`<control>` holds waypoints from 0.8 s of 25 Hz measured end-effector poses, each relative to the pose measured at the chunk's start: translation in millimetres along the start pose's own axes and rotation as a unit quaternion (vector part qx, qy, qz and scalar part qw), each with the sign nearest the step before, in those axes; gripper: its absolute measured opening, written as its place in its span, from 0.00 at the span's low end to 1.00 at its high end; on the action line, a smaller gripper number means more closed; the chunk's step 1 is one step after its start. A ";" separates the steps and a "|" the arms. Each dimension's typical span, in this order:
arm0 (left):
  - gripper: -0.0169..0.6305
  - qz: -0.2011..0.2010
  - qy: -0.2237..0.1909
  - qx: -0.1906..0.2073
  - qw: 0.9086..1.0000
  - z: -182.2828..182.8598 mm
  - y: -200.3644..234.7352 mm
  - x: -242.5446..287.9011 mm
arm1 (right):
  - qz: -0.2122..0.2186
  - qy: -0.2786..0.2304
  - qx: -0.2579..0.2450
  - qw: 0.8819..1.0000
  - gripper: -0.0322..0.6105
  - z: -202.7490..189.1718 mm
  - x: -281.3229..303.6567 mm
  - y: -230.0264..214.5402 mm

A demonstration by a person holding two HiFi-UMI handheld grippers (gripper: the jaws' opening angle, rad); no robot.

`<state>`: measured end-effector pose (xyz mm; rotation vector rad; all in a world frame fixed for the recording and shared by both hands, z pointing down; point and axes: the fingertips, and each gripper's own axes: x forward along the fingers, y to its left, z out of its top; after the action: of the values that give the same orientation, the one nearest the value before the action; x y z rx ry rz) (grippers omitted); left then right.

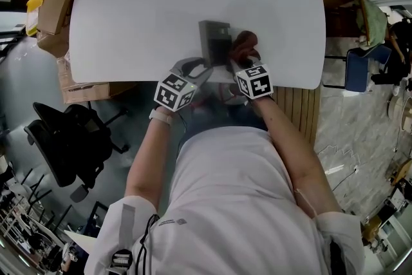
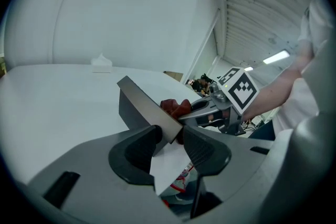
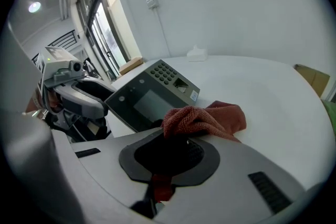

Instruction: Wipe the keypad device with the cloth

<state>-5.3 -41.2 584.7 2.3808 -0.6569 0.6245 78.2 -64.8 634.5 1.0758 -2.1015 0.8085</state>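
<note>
Keypad device (image 1: 214,38) held at the surface's (image 1: 129,9) lower edge, centre frame
Left gripper (image 2: 170,139) is clamped on its lower corner; right gripper (image 3: 173,136) pinches the red cloth (image 3: 205,119), bunched just right of the device.

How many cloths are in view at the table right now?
1: a rust-red terry cloth, pinched in the right gripper, beside the dark grey keypad device on the white table. None else shows.
</note>
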 end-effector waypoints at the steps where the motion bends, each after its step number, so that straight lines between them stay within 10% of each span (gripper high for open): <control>1: 0.26 0.001 -0.001 -0.001 1.000 0.0 -0.2 0.0 | -0.002 0.004 0.002 1.000 0.12 -2.1 0.6 -3.0; 20: 0.25 -0.009 -0.008 0.009 1.000 11.6 -1.1 -12.6 | 0.029 -0.014 0.001 0.999 0.12 58.1 -7.4 -5.5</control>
<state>-11.1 -44.0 568.8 2.4083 -0.6384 0.6054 71.4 -107.6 594.7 1.0381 -2.1646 0.8281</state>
